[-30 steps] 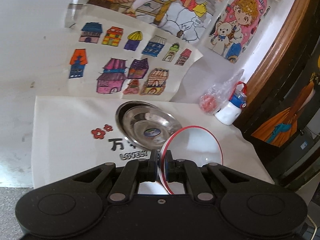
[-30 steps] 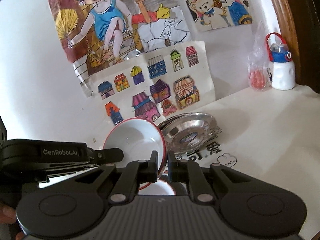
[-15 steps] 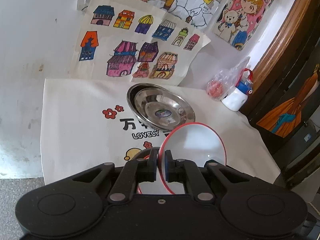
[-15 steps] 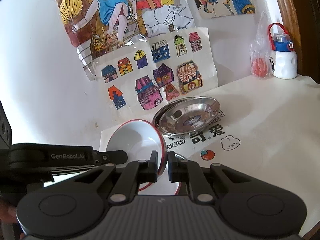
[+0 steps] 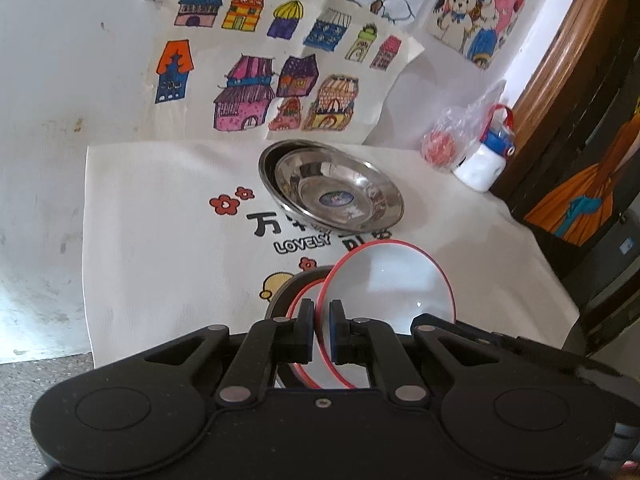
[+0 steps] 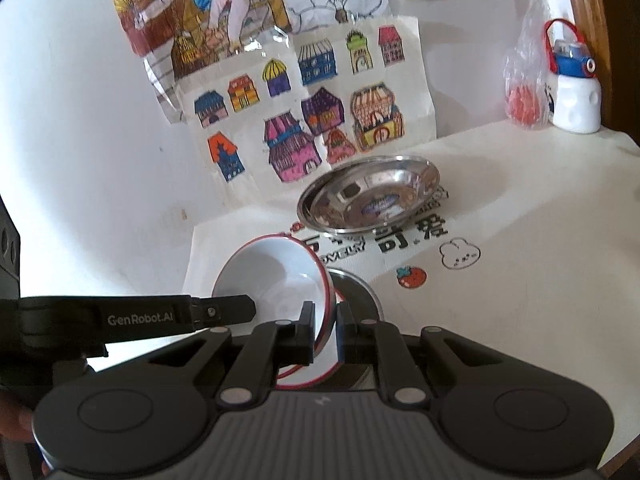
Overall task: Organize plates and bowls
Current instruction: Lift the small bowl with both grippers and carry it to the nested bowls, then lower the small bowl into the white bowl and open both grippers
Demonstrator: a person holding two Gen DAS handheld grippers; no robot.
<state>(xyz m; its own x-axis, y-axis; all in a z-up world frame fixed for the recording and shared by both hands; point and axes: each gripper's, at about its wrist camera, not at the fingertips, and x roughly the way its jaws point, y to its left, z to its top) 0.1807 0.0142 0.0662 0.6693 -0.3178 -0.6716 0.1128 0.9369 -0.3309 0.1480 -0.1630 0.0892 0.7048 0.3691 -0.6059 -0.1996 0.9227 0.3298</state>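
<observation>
My left gripper [image 5: 322,330] is shut on the rim of a white bowl with a red rim [image 5: 390,292], held tilted. My right gripper [image 6: 325,332] is shut on the opposite rim of the same bowl [image 6: 276,276]. The left gripper also shows in the right wrist view [image 6: 224,308], reaching in from the left. Under the held bowl lies another red-rimmed white bowl [image 5: 302,304] on a dark steel dish [image 6: 356,288]. Two stacked steel plates [image 5: 332,192] sit further back on the cloth, also in the right wrist view [image 6: 372,200].
A white printed cloth [image 5: 160,216] covers the table. Children's drawings [image 5: 272,80] hang on the wall behind. A white bottle with a blue lid [image 5: 486,156] and a plastic bag with something red [image 5: 444,140] stand at the back right by a wooden frame [image 5: 560,40].
Both grippers have pulled back and lowered with the bowl between them. The steel plates now lie further away, and the second bowl and dark dish show beneath.
</observation>
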